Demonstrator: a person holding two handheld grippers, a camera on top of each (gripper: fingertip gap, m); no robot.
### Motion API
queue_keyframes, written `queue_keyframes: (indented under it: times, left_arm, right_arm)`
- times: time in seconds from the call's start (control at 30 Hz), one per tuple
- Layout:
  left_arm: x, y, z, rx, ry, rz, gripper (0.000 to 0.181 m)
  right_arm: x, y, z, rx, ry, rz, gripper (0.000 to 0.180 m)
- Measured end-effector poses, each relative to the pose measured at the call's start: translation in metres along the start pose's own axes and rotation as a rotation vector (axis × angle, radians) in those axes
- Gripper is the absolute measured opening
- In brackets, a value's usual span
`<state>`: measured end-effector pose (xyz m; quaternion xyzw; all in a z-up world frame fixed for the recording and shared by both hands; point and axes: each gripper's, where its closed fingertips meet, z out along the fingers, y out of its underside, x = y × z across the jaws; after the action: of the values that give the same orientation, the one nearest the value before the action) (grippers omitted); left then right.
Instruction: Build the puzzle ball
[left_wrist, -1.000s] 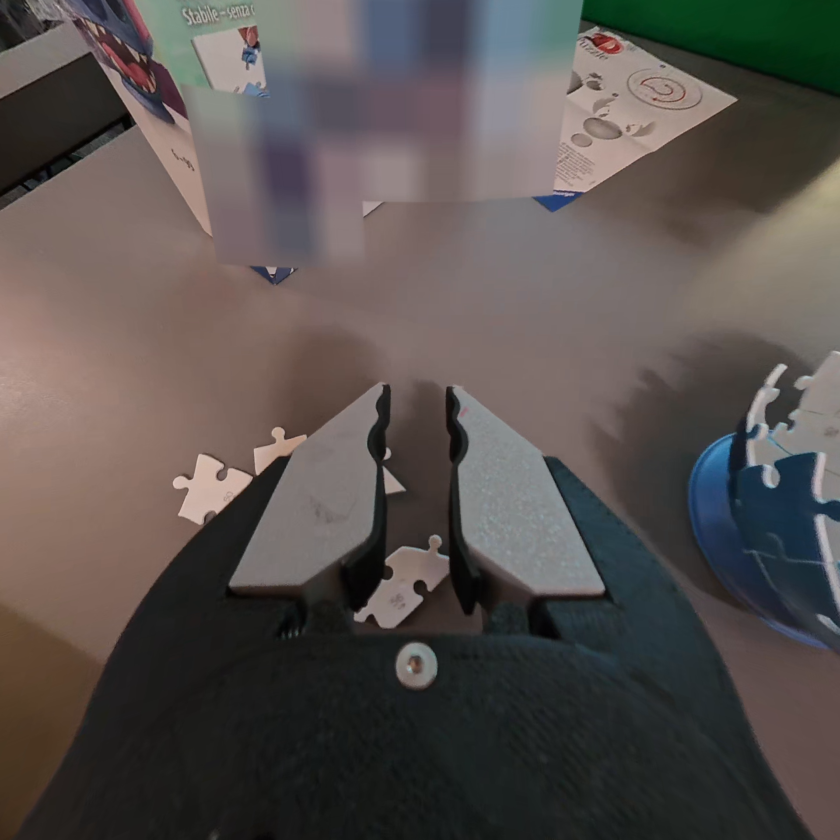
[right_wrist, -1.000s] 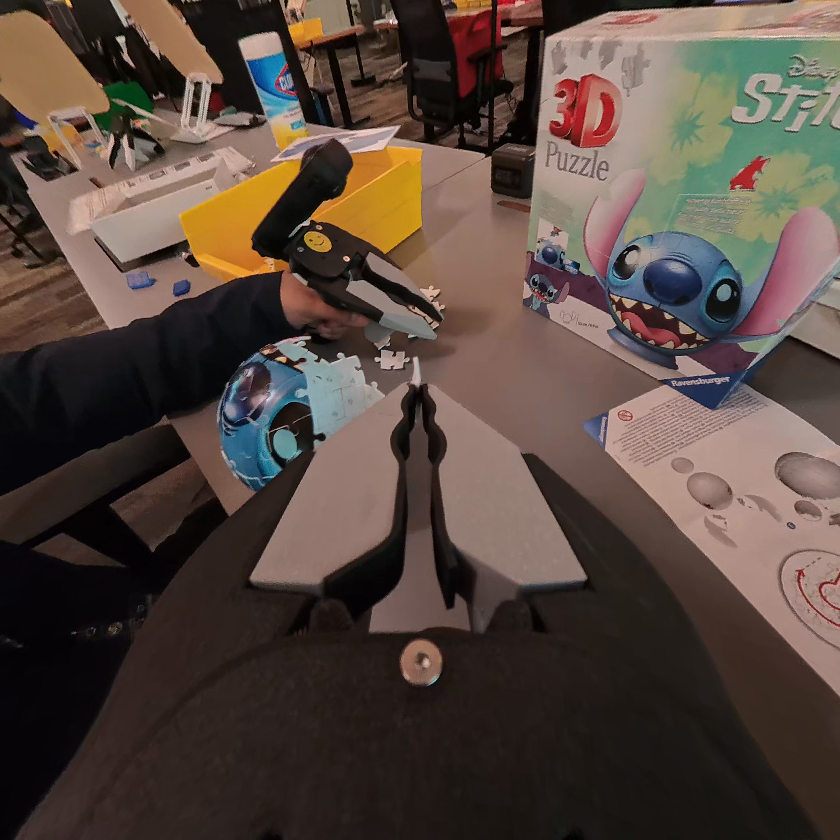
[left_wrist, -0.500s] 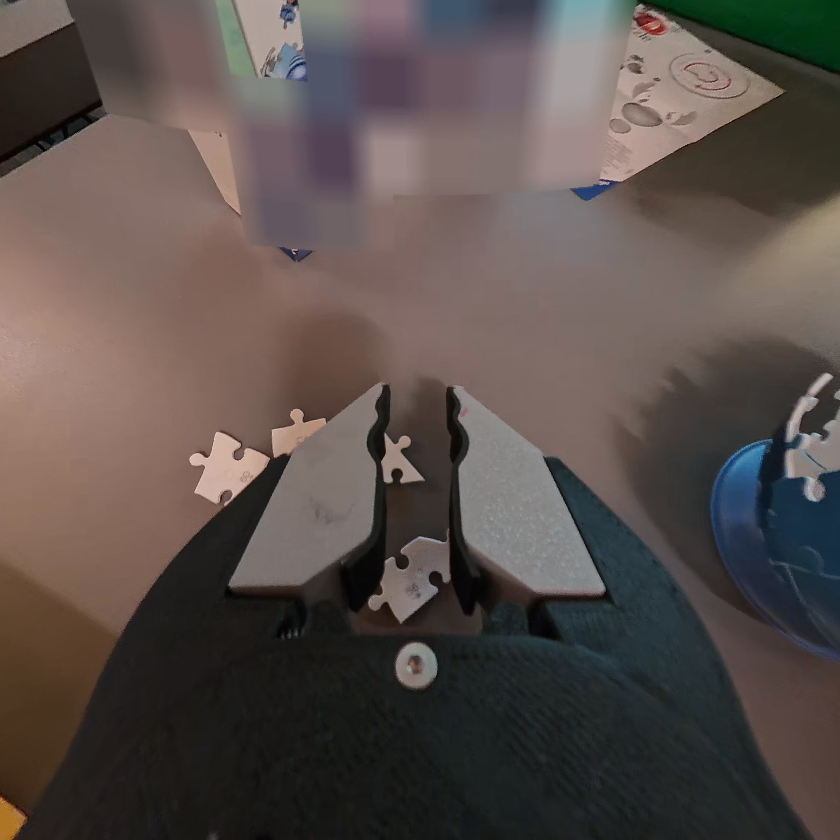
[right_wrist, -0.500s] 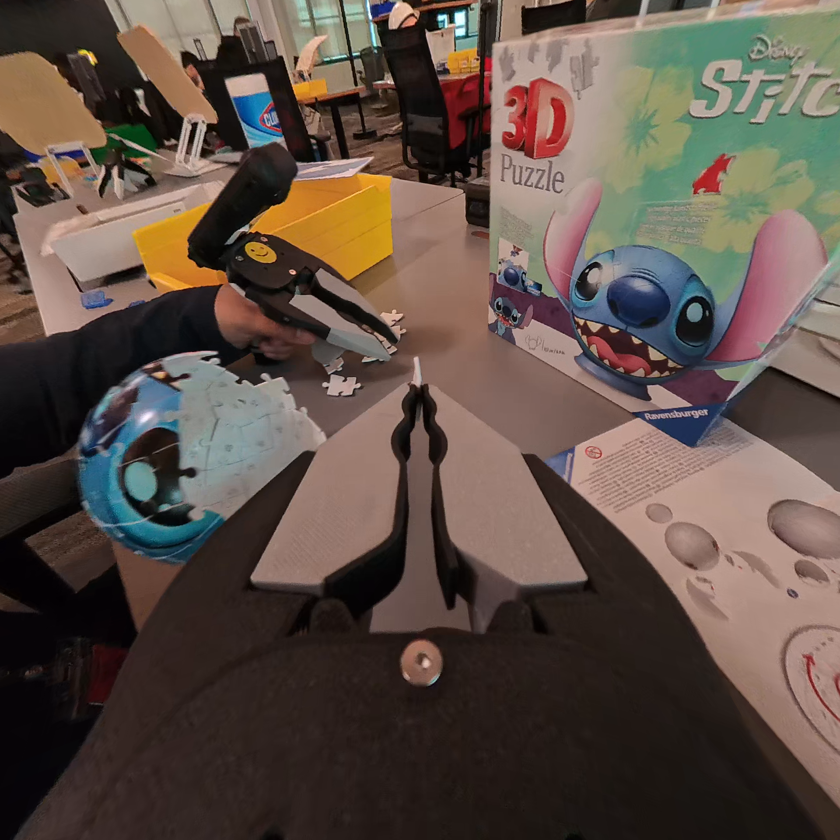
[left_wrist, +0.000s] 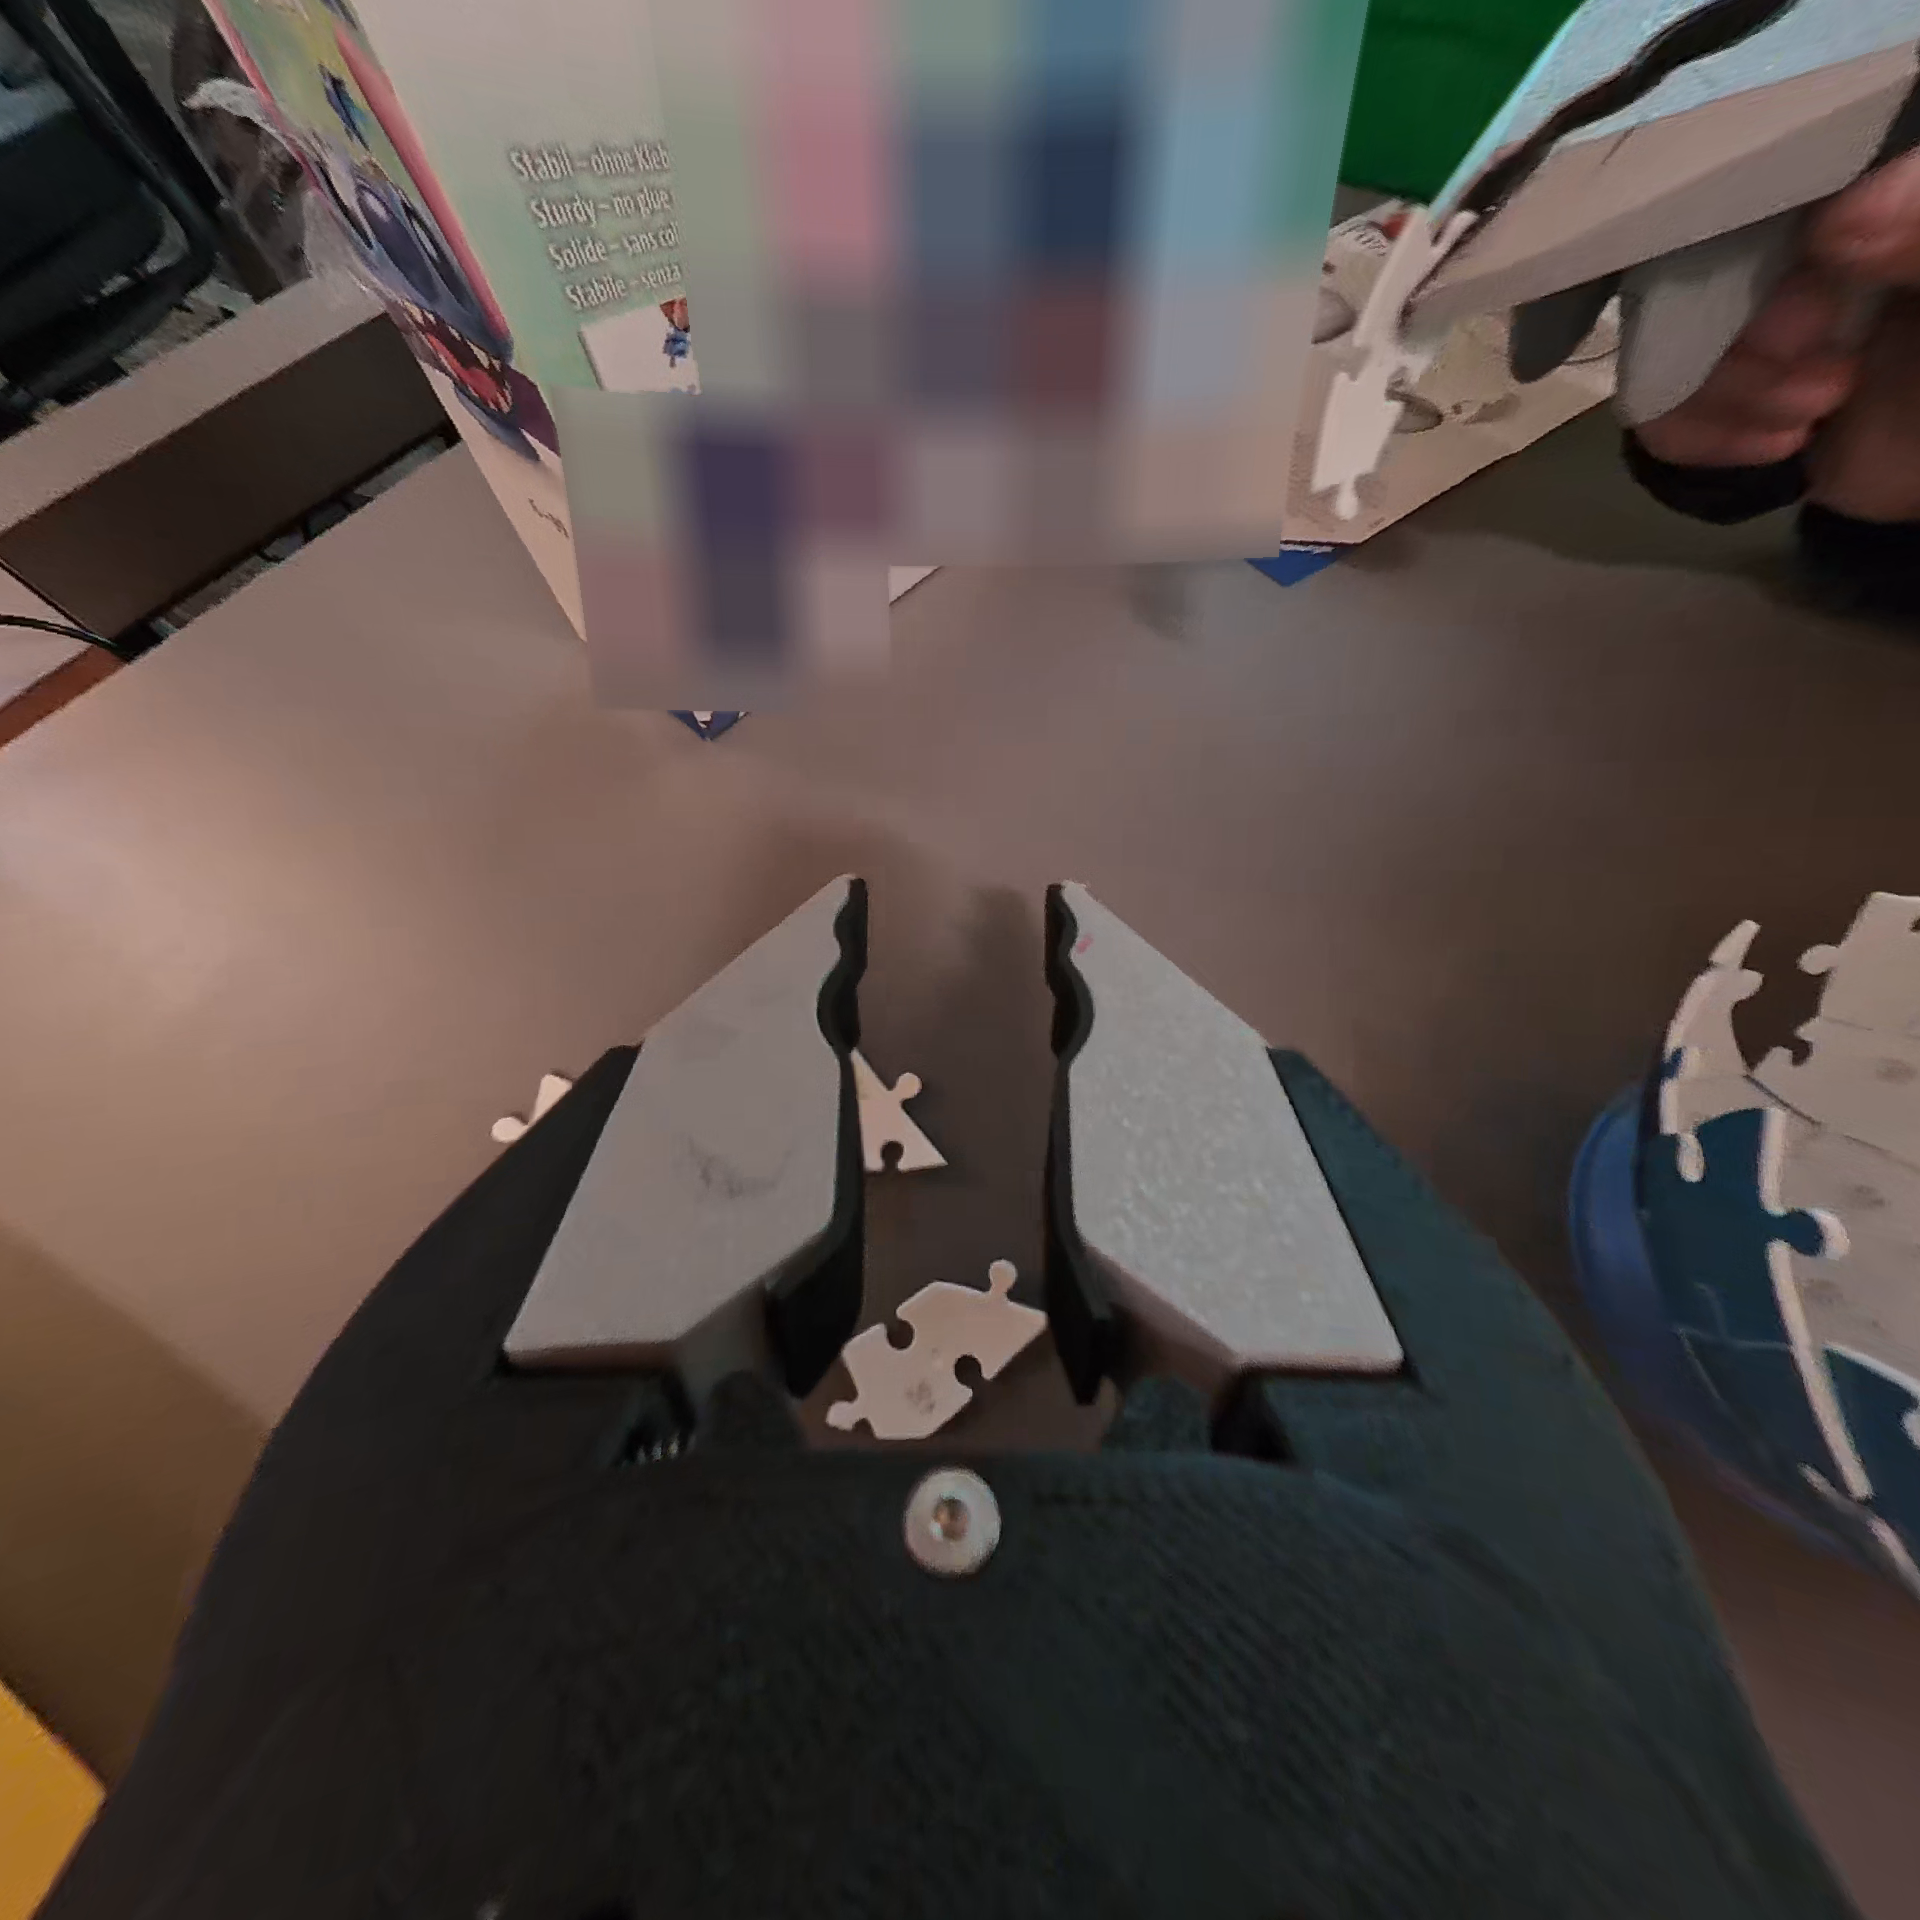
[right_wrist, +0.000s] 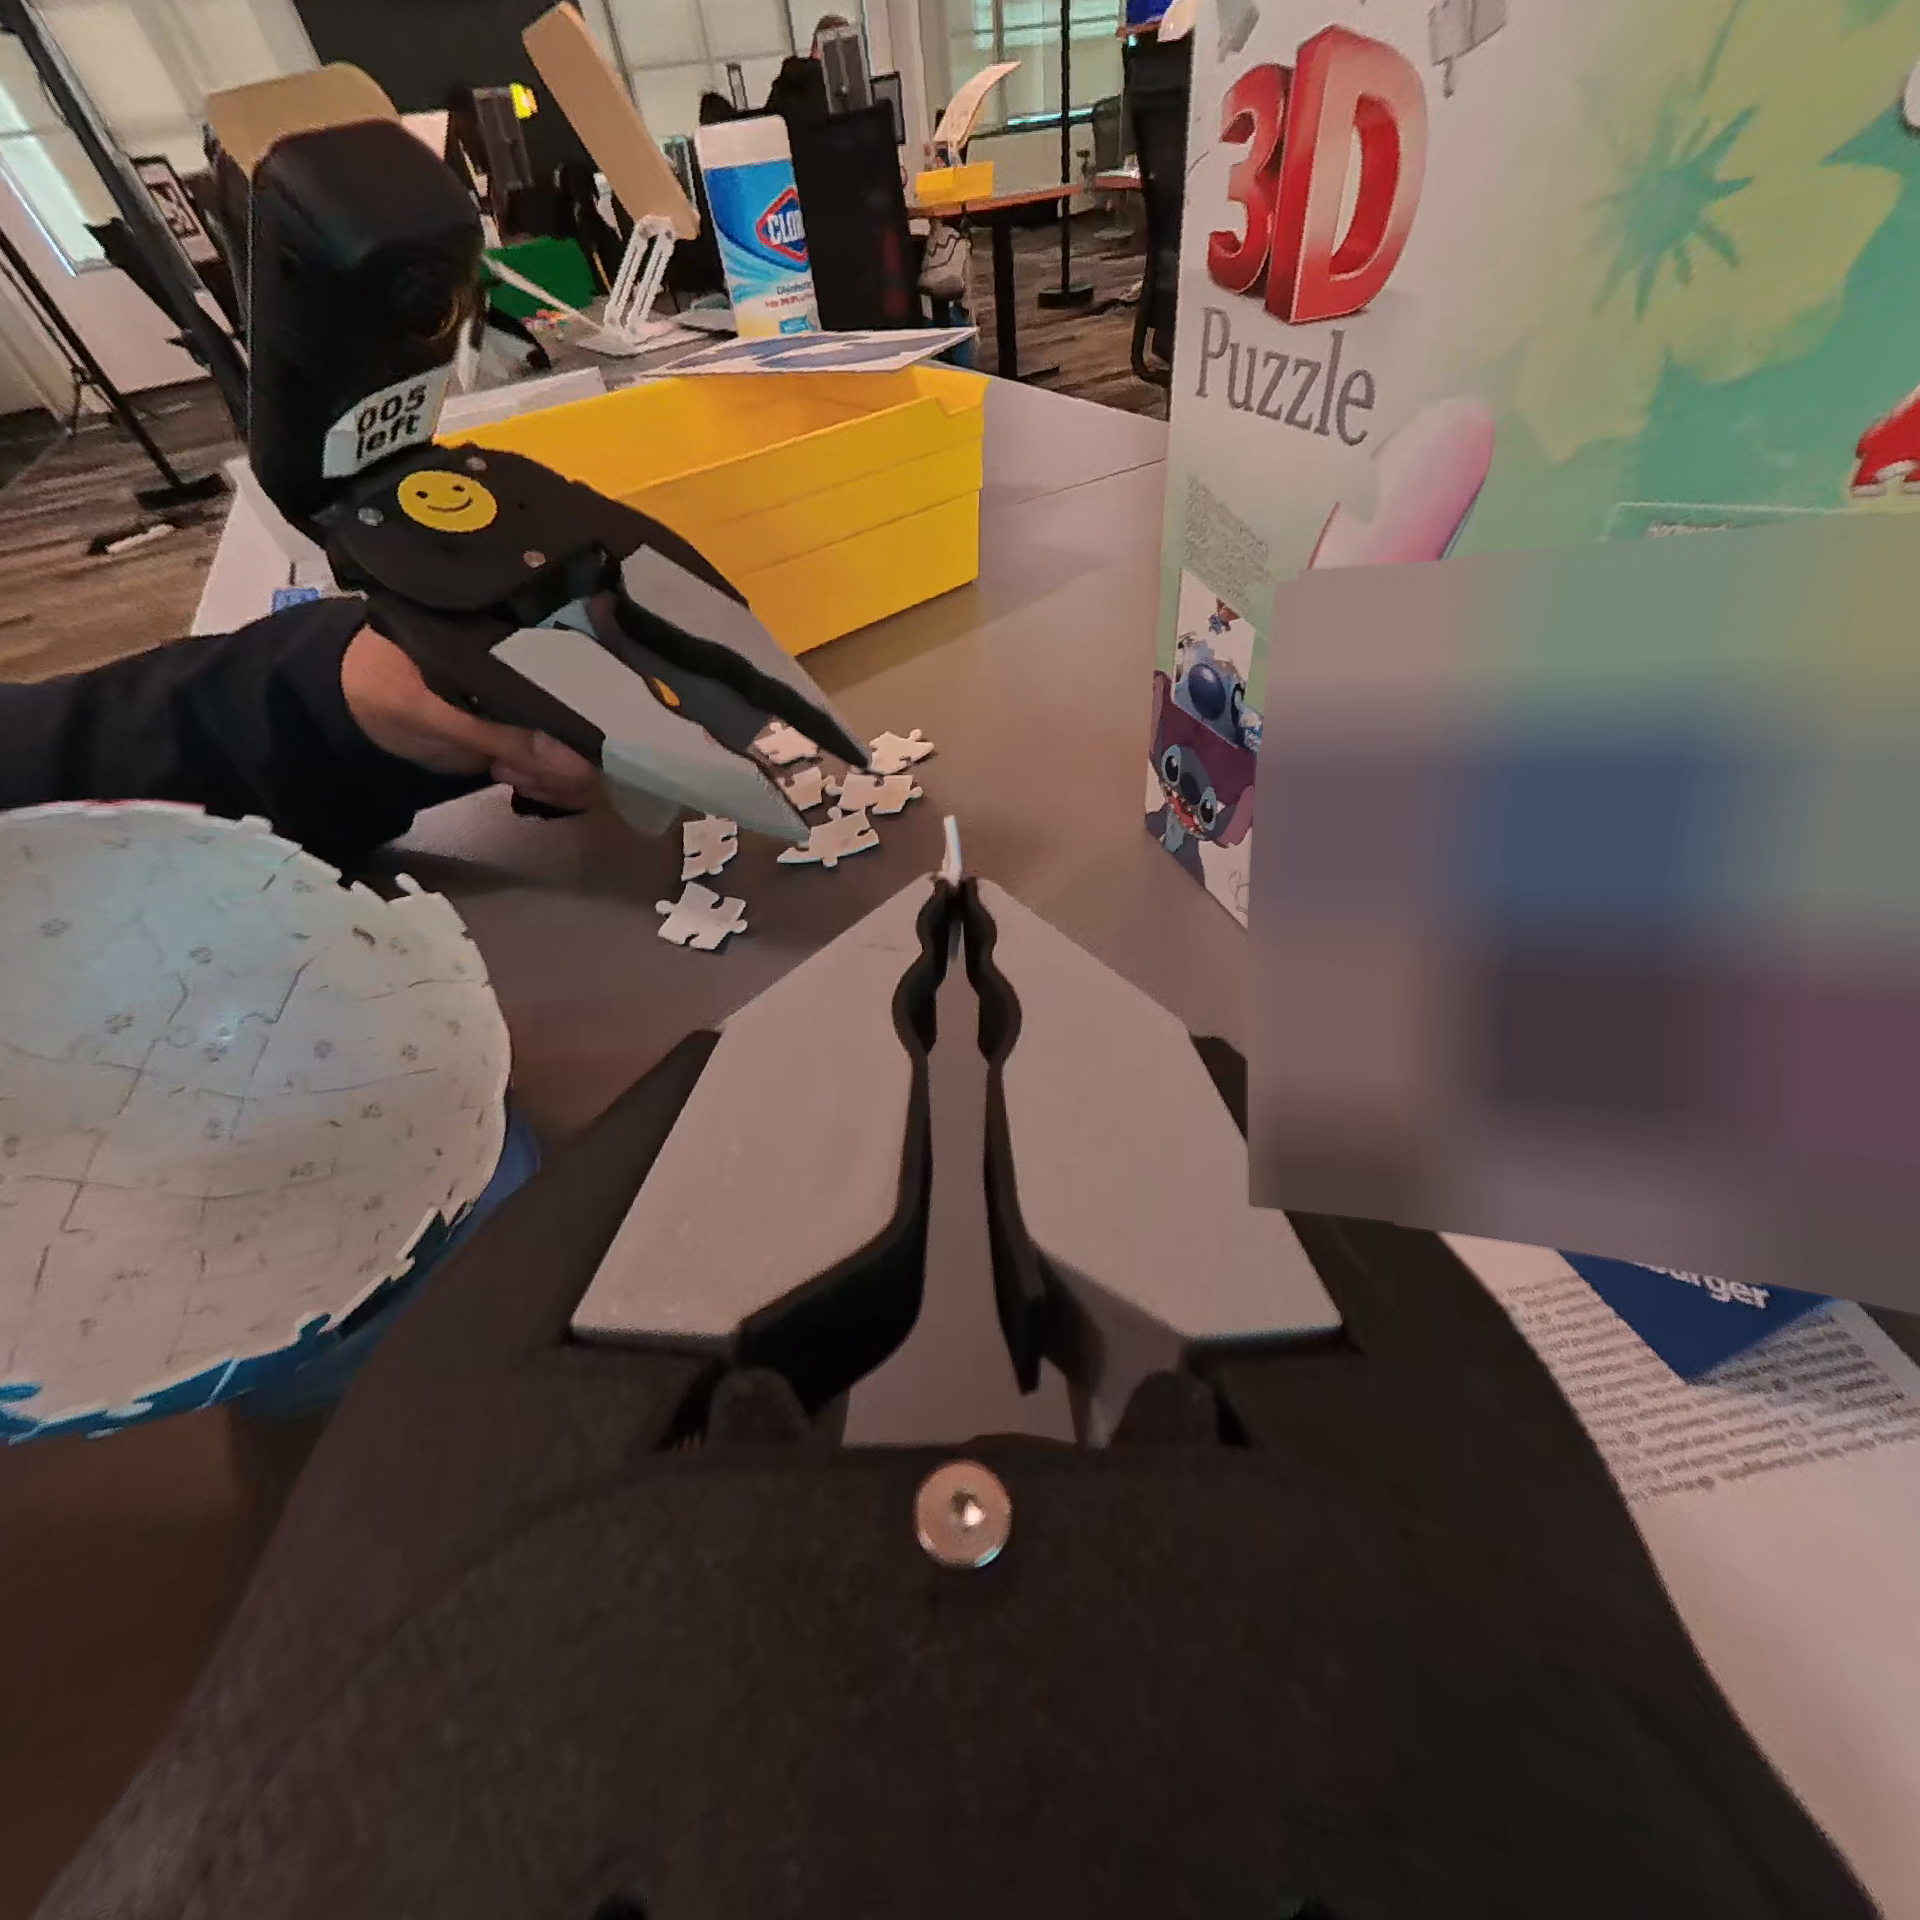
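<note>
The half-built puzzle ball (right_wrist: 208, 1091), white inside with a blue rim, sits at the left of the right wrist view and at the right edge of the left wrist view (left_wrist: 1787, 1195). My right gripper (right_wrist: 951, 894) is shut on a white puzzle piece (right_wrist: 951, 852), seen edge-on at its tips; the held piece (left_wrist: 1361, 384) also shows top right in the left wrist view. My left gripper (left_wrist: 954, 914) is open and low over several loose white pieces (left_wrist: 935, 1351) on the table. It also shows in the right wrist view (right_wrist: 836, 795), tips at the pile of pieces (right_wrist: 852, 800).
The tall puzzle box (right_wrist: 1507, 416) stands on the grey table (left_wrist: 312, 935) behind the pieces. A yellow bin (right_wrist: 810, 488) sits at the back left. The printed instruction sheet (right_wrist: 1766, 1455) lies at the right. A sleeved hand (right_wrist: 208, 717) holds the left gripper. Across from one pair of fingers to the other is roughly 12 cm.
My left gripper's fingers have opened wider over the loose pieces. My right gripper, still holding its piece, has moved closer to the ball and box and now shows in the left wrist view.
</note>
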<state>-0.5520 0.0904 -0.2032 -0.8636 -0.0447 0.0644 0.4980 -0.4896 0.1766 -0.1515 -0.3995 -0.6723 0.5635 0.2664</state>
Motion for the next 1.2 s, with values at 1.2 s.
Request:
queue_keyframes:
  times: [1.2]
  left_arm:
    - [-0.032,0.022,0.007,-0.064,-0.082,-0.036,0.028]
  right_arm:
    - [-0.004,0.024,-0.003,-0.075,0.09,-0.06,0.0]
